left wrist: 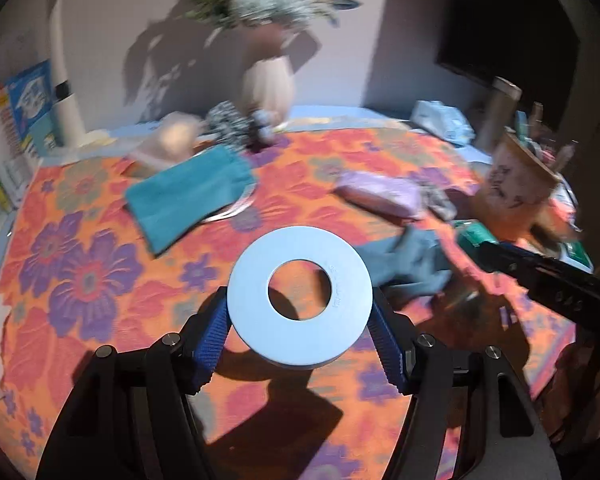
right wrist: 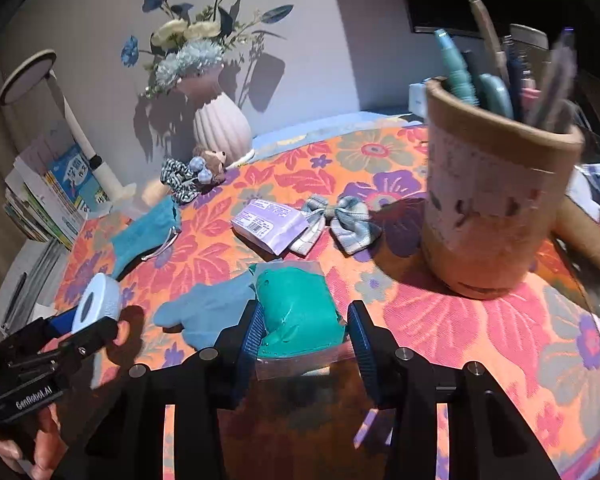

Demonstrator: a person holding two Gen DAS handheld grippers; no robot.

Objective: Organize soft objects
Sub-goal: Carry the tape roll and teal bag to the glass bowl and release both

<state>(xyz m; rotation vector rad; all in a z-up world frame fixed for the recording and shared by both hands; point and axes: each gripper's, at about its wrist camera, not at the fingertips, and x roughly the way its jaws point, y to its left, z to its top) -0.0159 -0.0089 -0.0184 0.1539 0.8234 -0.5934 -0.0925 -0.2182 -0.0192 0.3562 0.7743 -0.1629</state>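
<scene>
My left gripper (left wrist: pixel 300 300) is shut on a pale ring-shaped tape roll (left wrist: pixel 256 280), held above the flowered tablecloth (left wrist: pixel 100 280). The right wrist view shows the same roll (right wrist: pixel 98 300) in that gripper (right wrist: pixel 84 320) at the far left. My right gripper (right wrist: pixel 306 334) is shut on a green soft packet in clear wrap (right wrist: pixel 296 308), which bulges between the blue pads. A blue-grey glove (right wrist: pixel 208 316) lies just left of it. Farther back lie a teal pouch (right wrist: pixel 144 236), a purple packet (right wrist: pixel 268 226), a plaid bow (right wrist: pixel 340 220), a striped scrunchie (right wrist: pixel 176 180) and a small plush bear (right wrist: pixel 212 164).
A tall brown pen holder (right wrist: pixel 496 216) full of pens stands close on the right. A ribbed vase (right wrist: pixel 220 124) with flowers is at the back by the wall. A lamp (right wrist: pixel 76 120) and stacked books (right wrist: pixel 60 200) are at the back left.
</scene>
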